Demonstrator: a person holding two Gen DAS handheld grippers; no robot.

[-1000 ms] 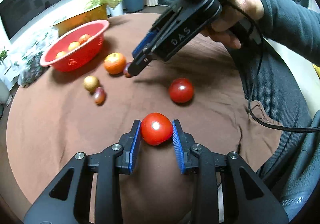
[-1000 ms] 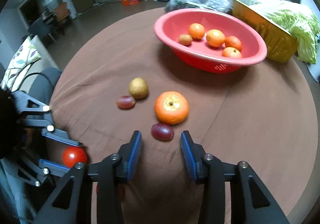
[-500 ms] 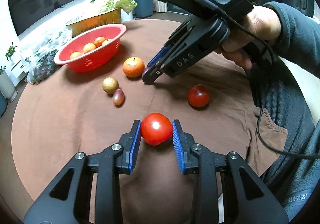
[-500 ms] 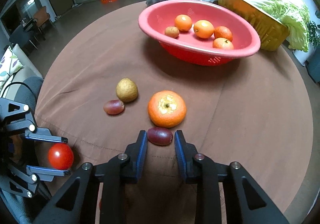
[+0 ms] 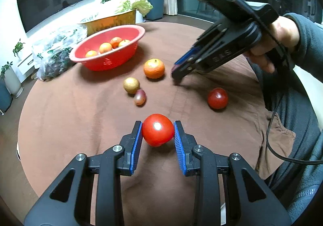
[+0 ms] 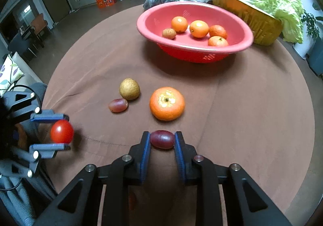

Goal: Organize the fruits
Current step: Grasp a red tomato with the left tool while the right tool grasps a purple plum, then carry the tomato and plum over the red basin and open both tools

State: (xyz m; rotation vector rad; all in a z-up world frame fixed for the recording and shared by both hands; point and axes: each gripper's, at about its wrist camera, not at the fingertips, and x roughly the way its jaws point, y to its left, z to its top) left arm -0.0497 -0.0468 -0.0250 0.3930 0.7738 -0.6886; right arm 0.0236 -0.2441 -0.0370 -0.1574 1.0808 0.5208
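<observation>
Left gripper [image 5: 157, 132] clamped on red tomato [image 5: 157, 132]; right gripper [image 6: 162, 139] clamped on dark grape [image 6: 162, 139]; red basket [image 6: 240, 30] holds 5 fruits.

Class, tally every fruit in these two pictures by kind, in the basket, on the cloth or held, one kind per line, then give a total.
Oranges: 5
Tomatoes: 2
Grapes: 2
Brown round fruits: 2
Total: 11
</observation>
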